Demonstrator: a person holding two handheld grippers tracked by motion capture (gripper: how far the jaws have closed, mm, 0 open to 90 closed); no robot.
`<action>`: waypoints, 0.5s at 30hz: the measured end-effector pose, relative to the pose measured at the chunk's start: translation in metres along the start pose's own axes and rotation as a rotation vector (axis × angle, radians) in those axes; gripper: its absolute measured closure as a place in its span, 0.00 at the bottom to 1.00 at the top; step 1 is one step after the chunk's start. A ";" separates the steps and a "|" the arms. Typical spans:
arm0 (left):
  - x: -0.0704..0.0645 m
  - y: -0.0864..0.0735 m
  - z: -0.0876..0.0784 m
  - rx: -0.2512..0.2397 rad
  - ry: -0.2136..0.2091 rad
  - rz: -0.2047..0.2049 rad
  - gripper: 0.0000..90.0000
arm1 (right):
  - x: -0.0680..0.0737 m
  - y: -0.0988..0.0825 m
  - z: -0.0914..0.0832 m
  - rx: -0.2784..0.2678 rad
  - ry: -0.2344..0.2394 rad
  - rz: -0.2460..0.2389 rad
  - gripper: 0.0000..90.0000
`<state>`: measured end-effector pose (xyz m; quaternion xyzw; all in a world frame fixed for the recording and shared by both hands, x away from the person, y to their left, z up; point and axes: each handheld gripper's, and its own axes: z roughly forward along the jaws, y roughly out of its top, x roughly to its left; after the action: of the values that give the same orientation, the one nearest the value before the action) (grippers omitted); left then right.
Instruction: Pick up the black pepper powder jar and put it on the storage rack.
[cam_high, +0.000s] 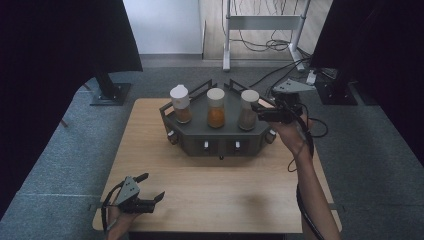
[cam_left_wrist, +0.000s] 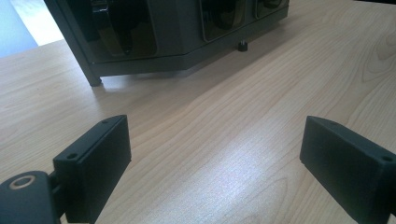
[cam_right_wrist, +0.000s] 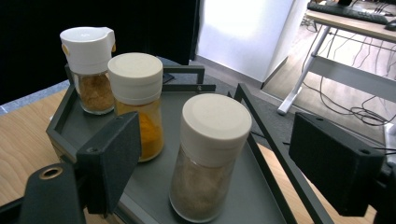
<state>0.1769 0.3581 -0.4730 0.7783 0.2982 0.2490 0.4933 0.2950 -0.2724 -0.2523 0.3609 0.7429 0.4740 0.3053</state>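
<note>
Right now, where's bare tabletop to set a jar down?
Free: the wooden table between the dark rack and the left gripper, plus the strip left of the rack. Crowded: the rack's top, three jars in a row, right gripper at the brown-powder jar.

three jars (cam_high: 215, 107) side by side on rack (cam_high: 200, 137) | rack mid-table (cam_high: 150, 165), far side

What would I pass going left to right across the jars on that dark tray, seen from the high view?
Jar of brown spice with the spouted white cap → jar of orange powder → jar of grey-brown powder → right gripper.
</note>
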 end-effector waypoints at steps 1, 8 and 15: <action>0.000 0.000 0.000 0.000 0.000 0.000 0.10 | 0.000 0.000 0.000 0.000 0.000 0.000 0.19; 0.000 0.000 0.001 0.000 -0.002 -0.001 0.10 | 0.001 -0.009 -0.018 -0.017 -0.005 -0.001 0.19; -0.001 0.000 0.001 0.001 -0.002 -0.001 0.09 | 0.003 -0.015 -0.031 -0.027 -0.007 -0.002 0.19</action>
<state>0.1774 0.3570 -0.4734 0.7785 0.2984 0.2479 0.4935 0.2653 -0.2897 -0.2555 0.3574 0.7357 0.4825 0.3133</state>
